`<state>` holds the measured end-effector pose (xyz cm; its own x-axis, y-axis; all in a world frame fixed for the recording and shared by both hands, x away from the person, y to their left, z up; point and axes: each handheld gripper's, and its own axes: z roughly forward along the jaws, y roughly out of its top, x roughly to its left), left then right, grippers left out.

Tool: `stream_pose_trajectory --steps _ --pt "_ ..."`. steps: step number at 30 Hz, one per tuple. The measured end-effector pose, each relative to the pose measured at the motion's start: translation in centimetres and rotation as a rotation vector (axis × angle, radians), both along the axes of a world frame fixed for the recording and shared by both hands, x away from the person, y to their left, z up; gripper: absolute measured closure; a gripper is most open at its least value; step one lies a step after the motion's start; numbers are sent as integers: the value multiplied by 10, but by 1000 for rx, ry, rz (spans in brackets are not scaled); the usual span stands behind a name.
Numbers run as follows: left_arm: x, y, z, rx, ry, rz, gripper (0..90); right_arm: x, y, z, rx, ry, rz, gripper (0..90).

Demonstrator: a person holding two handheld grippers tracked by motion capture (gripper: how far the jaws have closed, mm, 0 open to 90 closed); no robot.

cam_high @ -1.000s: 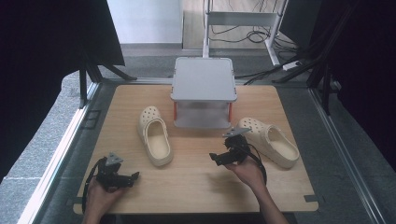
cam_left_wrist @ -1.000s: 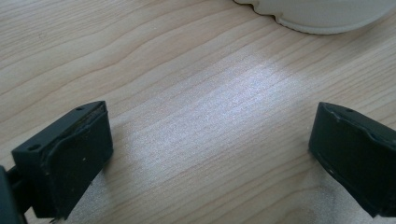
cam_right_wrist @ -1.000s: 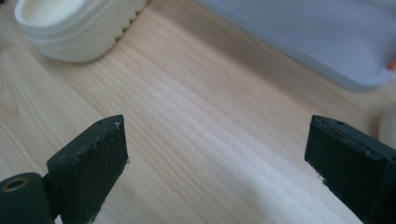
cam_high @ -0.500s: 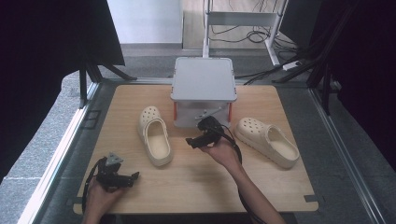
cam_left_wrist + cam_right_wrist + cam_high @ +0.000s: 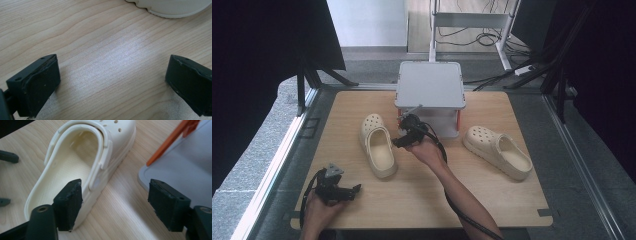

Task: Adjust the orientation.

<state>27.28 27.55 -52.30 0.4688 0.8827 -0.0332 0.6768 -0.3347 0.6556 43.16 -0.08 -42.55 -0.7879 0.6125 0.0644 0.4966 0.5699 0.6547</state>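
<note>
Left clog beside your right claw: jaws closing, nothing gripped yet. Risk: pad rides over rim, pinches strap only; clog swings. Left claw wide, idle.

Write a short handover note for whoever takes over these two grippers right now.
Right gripper: open, nothing held; its fingers have just been closing beside the left clog, not yet gripping it.
Left gripper: open, idle on the table near its front left corner.
Right clog: lies to the right of the grey rack, untouched.
Done: neither clog picked up.
Left: probably grip the left clog, then handle the right one.
</note>
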Motion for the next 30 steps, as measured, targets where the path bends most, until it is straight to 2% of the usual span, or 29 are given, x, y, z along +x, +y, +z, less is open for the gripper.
stream_pose_trajectory --steps 9,12,14,16,17,20,22,25,30 --pt "0 0 0 0 0 1 0 10 35 -8 -34 1 3 402" --pt "0 0 0 1 -1 0 0 16 47 -17 -67 -3 -23 442" --pt "0 0 0 1 -1 0 0 17 50 -19 -71 -5 -30 456" --pt "0 0 0 1 -1 0 0 20 55 -25 -80 10 -30 523" --pt "0 0 0 1 -1 0 0 20 55 -25 -80 10 -30 523" --pt "0 0 0 1 -1 0 0 20 59 -28 -77 27 -29 661" --pt "0 0 0 2 -1 0 0 18 60 -26 -76 34 -61 718" --pt "0 0 0 2 -2 0 0 17 59 -24 -70 43 -90 756" --pt "0 0 0 2 -1 -2 0 15 55 -15 -76 41 -94 774"
